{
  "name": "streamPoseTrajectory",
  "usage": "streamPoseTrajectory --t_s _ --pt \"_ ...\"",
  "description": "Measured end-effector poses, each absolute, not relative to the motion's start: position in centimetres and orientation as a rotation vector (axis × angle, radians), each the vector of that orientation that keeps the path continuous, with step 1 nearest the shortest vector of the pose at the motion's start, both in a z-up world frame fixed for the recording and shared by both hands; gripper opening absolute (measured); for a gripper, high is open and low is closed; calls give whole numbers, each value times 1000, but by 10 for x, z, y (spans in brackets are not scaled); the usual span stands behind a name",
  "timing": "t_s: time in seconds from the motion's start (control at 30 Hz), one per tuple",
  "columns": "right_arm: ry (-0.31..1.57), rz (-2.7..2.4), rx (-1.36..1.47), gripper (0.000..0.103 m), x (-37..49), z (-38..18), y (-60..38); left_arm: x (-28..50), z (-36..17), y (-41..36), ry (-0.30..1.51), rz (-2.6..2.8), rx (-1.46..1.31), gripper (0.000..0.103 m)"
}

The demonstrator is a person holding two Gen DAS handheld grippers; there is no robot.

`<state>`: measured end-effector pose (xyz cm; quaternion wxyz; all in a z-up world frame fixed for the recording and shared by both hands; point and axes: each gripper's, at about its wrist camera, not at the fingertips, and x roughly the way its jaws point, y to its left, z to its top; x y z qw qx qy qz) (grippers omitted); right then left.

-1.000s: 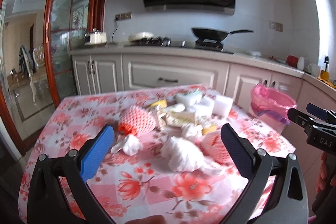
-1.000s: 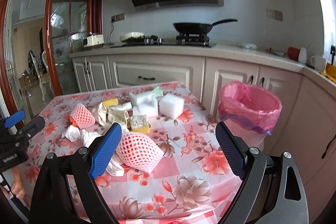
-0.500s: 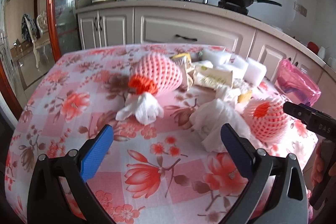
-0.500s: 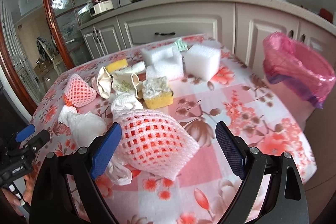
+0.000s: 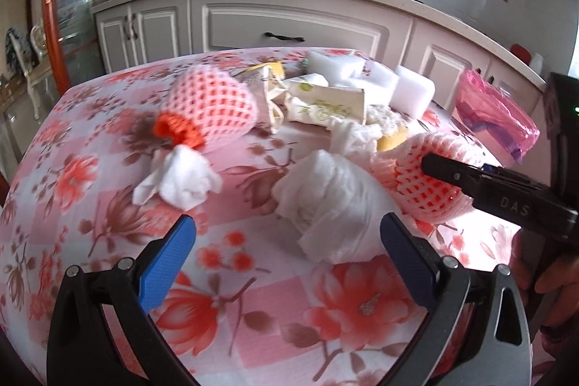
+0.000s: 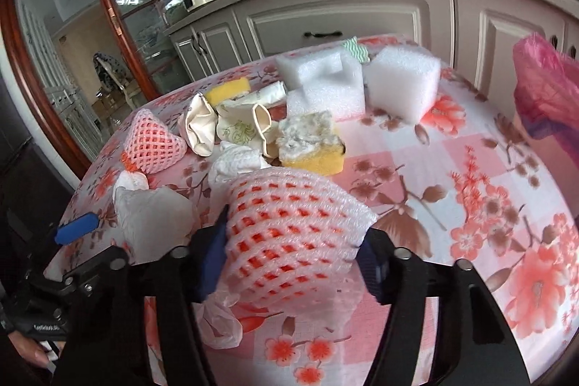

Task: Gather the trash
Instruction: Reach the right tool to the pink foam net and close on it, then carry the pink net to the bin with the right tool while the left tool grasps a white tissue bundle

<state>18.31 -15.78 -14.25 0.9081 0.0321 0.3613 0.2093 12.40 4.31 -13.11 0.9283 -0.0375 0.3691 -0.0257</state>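
Trash lies in a heap on the floral table (image 5: 90, 176). My right gripper (image 6: 291, 241) has a pink foam net (image 6: 293, 223) between its blue pads; the jaws are closing and both pads press its sides. From the left wrist view that net (image 5: 416, 183) shows at the right under a black finger (image 5: 470, 179). My left gripper (image 5: 286, 227) hangs open over the table's near part, just before a crumpled white bag (image 5: 333, 201). A white tissue wad (image 5: 181, 179) and a second foam net (image 5: 210, 107) lie farther left.
Behind the nets lie a yellow sponge (image 6: 311, 147), crumpled paper packs (image 5: 325, 104) and white foam blocks (image 6: 401, 82). A pink-lined bin (image 6: 546, 89) stands off the table's right edge. Cabinets and a counter with a pan run along the back. A hand (image 5: 542, 277) holds the right gripper.
Both grippers came down and closer to the table. The right gripper's jaws, wide apart earlier, have narrowed onto the near pink foam net. The left gripper stays open.
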Motion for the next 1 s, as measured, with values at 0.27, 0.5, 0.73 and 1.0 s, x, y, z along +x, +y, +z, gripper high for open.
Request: streamPoseTrajectory --t_s 0.27,0.5,0.73,1.0 --pt "710 372 103 44 175 -133 -196 150 -133 18 763 -109 -38 90" --pt "692 343 113 43 165 -131 -209 155 -139 1 762 -146 8 51" --pt "656 320 124 43 159 -124 -216 140 -127 -4 699 -162 36 41" --pt "551 214 141 43 158 -94 -255 147 -86 -42 568 -253 87 40"
